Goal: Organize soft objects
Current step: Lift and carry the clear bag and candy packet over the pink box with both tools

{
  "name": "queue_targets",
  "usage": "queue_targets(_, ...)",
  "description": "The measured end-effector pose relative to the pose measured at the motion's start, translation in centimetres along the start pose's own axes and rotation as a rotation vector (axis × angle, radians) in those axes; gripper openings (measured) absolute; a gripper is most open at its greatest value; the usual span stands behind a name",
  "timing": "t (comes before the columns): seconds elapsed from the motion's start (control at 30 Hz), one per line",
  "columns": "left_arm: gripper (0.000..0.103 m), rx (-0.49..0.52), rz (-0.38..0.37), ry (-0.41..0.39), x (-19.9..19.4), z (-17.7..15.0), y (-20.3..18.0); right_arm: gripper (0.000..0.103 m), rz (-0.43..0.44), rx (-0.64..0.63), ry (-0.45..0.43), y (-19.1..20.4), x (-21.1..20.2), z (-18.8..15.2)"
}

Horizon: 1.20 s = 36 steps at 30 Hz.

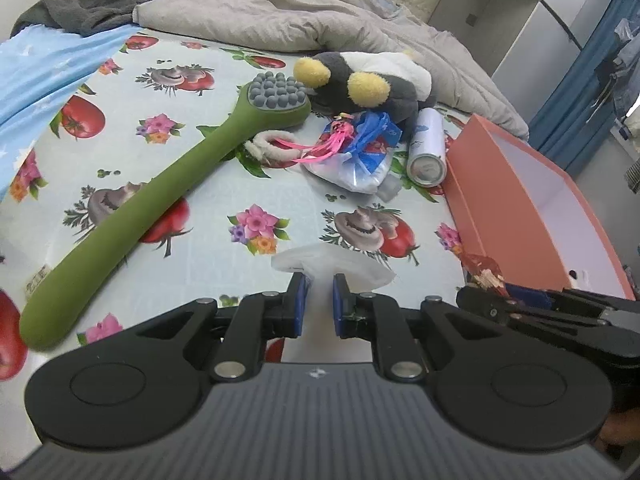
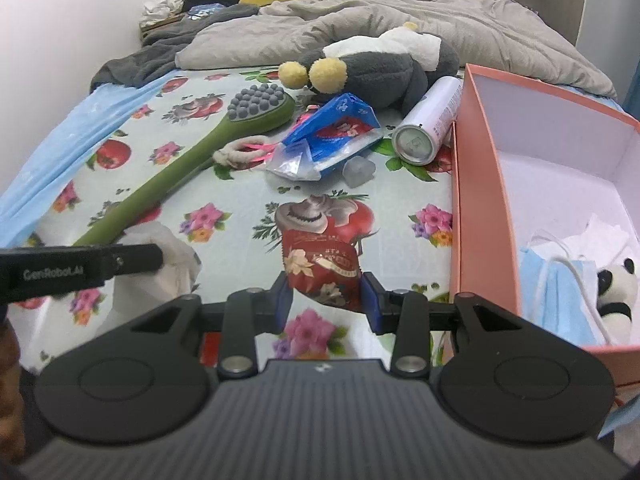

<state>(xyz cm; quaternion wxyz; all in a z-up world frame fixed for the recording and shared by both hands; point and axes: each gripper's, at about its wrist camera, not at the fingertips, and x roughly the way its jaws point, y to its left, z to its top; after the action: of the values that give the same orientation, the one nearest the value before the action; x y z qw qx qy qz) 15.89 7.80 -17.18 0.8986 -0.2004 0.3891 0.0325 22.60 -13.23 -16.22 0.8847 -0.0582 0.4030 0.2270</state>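
Note:
My left gripper (image 1: 320, 294) is shut on a white tissue pack (image 1: 340, 266), held just above the flowered bed sheet (image 1: 224, 184). From the right wrist view that gripper (image 2: 156, 258) comes in from the left with the same white pack (image 2: 176, 264). My right gripper (image 2: 326, 298) is shut on a red snack packet (image 2: 320, 264), which stands up between the blue pads. In the left wrist view it (image 1: 474, 294) sits at the right edge with the red packet (image 1: 484, 270). A grey, white and yellow plush toy (image 2: 380, 64) lies at the back.
An open pink box (image 2: 476, 208) at the right holds a blue face mask (image 2: 560, 292) and a small panda plush (image 2: 616, 292). On the sheet lie a green massage brush (image 1: 160, 184), a blue and white bag (image 2: 332, 132), a white spray can (image 2: 428, 124) and a fuzzy ring (image 2: 240, 152). A grey quilt (image 2: 360, 16) covers the far end.

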Motion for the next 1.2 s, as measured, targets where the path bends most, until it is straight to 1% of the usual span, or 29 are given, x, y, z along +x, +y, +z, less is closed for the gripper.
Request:
queue_targets(0.13, 0.017, -0.010, -0.006, -0.011, -1.5, -0.7, -0.5, 0.040, 0.008, -0.022, -0.002, 0.2, -1.7, -0.5)
queue_targets(0.3, 0.017, -0.023, -0.019, -0.012, -3.0, -1.3, -1.1, 0.040, 0.021, -0.008, -0.020, 0.2, -3.5, -1.0)
queue_targets(0.47, 0.017, -0.014, -0.043, -0.019, -4.5, -0.9, -1.8, 0.040, 0.022, 0.007, -0.039, 0.4, -4.9, -0.9)
queue_targets(0.77, 0.017, 0.040, -0.103, -0.098, -7.5, 2.5, -4.6, 0.040, 0.039, 0.008, -0.133, -0.6, -8.7, 0.8)
queue_targets(1.0, 0.017, 0.096, -0.154, -0.161, -10.0, 5.5, -8.3, 0.040, 0.005, 0.019, -0.251, -2.5, -12.5, 3.1)
queue_targets(1.2, 0.017, 0.151, -0.217, -0.209, -11.4, 7.8, -12.2, 0.040, -0.040, 0.044, -0.343, -4.9, -15.3, 5.0)
